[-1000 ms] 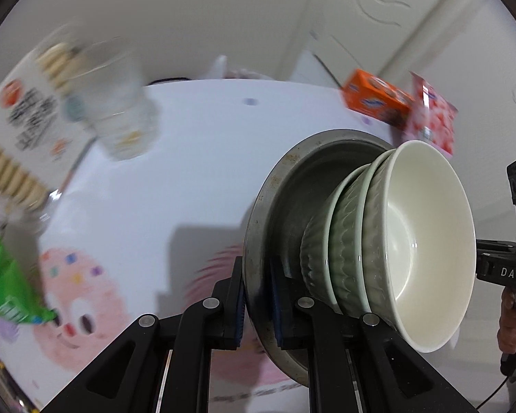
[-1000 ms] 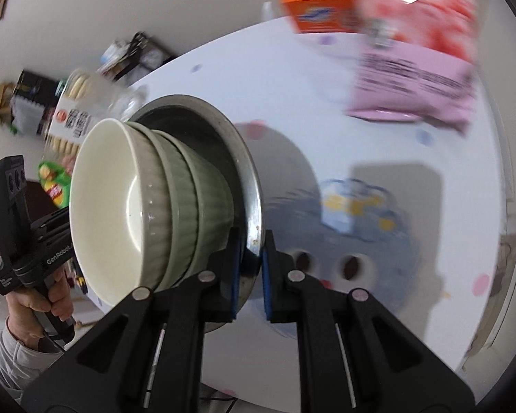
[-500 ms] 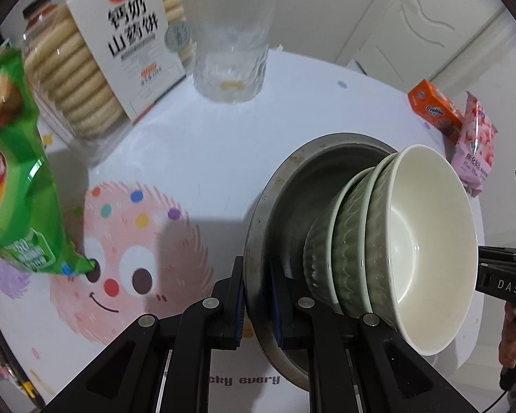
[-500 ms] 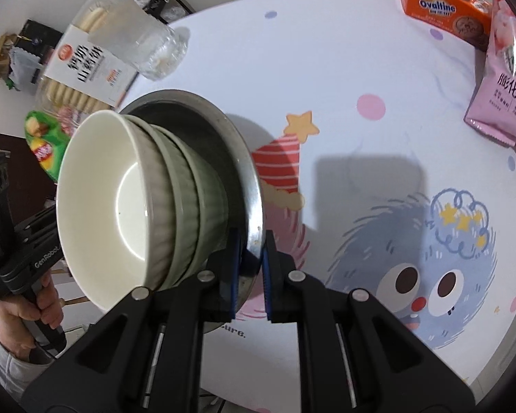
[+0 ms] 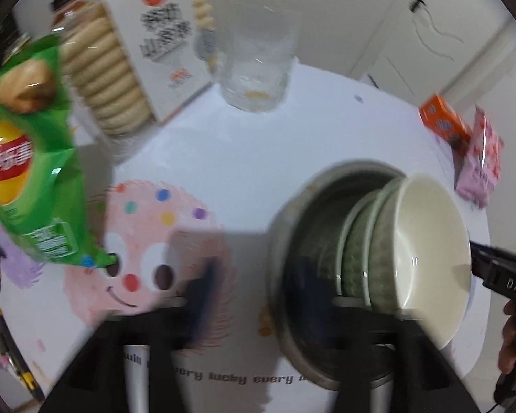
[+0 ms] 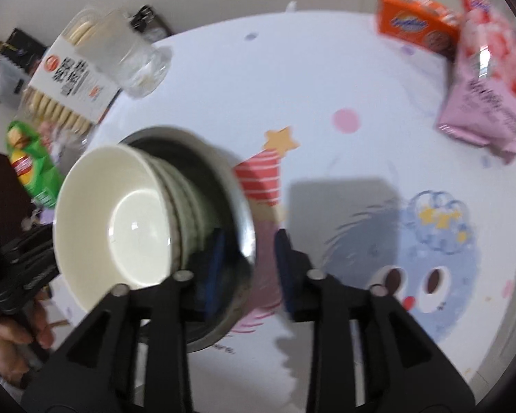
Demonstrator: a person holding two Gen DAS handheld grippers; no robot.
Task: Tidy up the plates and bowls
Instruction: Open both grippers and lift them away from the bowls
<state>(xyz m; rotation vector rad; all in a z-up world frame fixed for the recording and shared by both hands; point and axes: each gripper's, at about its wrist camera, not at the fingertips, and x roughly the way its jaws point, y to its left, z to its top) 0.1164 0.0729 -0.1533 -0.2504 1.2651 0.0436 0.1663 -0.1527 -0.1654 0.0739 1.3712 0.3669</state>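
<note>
- The left gripper has just been opening: its jaws now stand wide, one blue pad well out over the tablecloth, the other inside the metal plate, whose rim sits between them with no pad seen pressing on it.
- The right gripper has also just been opening, to roughly half its spread; the far rim of the same metal plate lies in the gap, the inner pad close against the dish wall, the outer pad clear of it.
- Nested in the plate, between the two grippers, are two green ribbed bowls with a cream bowl on top.
- The table carries a cartoon cloth; just ahead of the left gripper's base the printed words "lucky every" can be read.
- Beyond the left gripper stand a biscuit pack, its label too blurred to read, a clear glass and, off to the side, a green crisp bag.
- Far beyond the right gripper sit an orange box, its logo smeared, and a pink snack bag.
- The handle of the right gripper, seen from the left camera, bears "DAS".
</note>
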